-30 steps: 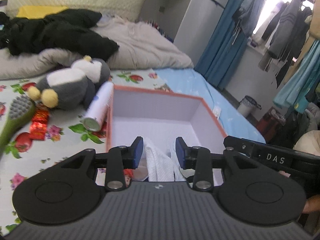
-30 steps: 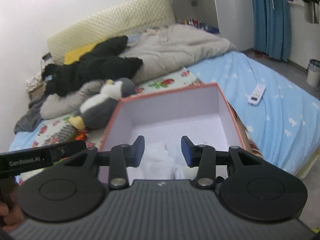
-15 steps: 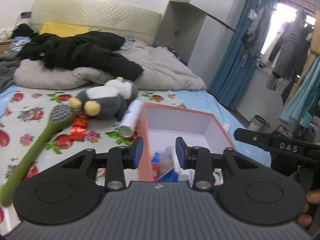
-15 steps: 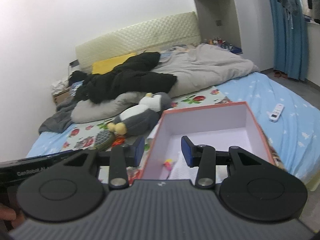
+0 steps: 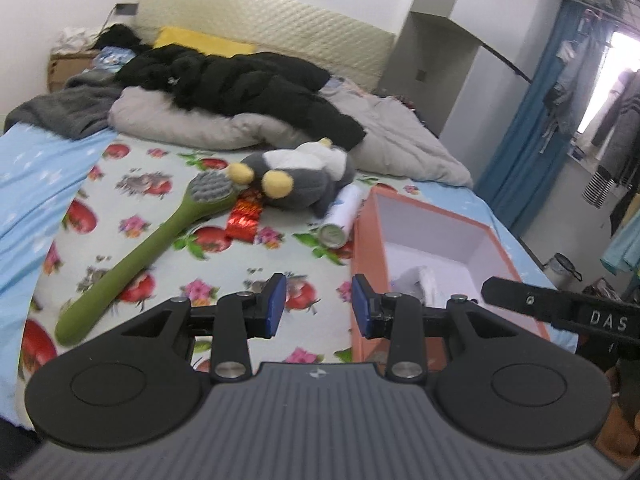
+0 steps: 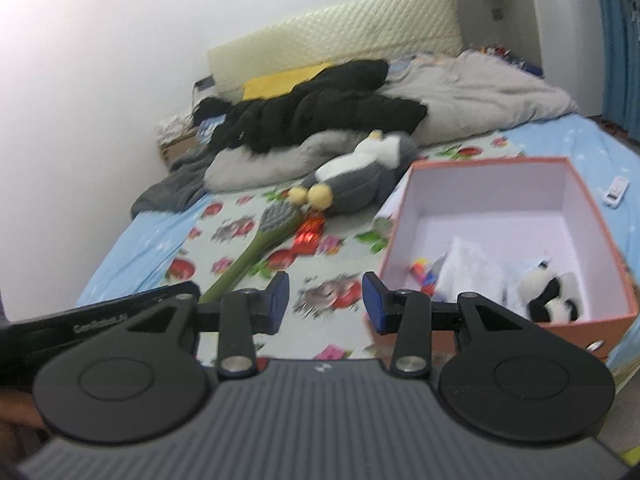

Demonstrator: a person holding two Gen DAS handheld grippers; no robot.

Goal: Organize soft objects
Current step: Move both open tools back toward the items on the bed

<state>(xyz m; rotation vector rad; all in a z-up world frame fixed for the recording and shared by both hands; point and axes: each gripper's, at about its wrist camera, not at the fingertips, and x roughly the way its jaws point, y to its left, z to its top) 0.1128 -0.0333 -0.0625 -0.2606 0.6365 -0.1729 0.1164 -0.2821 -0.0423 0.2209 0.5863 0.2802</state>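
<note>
An orange box point(image 5: 362, 240) point(image 6: 588, 196) with a white inside stands on the bed at the right. White cloth point(image 6: 468, 268), a small panda toy point(image 6: 552, 292) and a colourful item point(image 6: 420, 272) lie in it. A grey and white plush penguin point(image 5: 296, 176) point(image 6: 360, 176) lies beyond the box's left side. My left gripper point(image 5: 318, 306) is open over the fruit-print sheet, left of the box's near corner, nothing between its blue pads. My right gripper point(image 6: 324, 302) is open too, empty, also left of the box.
A green long-handled brush point(image 5: 136, 252) point(image 6: 256, 248), a red foil packet point(image 5: 244, 216) and a white spray can point(image 5: 340, 216) lie on the sheet. Black jacket point(image 5: 240, 80) and grey quilt point(image 6: 480, 92) fill the bed's far end. A remote point(image 6: 616, 190) lies right of the box.
Both grippers have pulled back from above the box and swung left; they were over the cloth inside, now they hang over the sheet. Their jaws keep the same gap.
</note>
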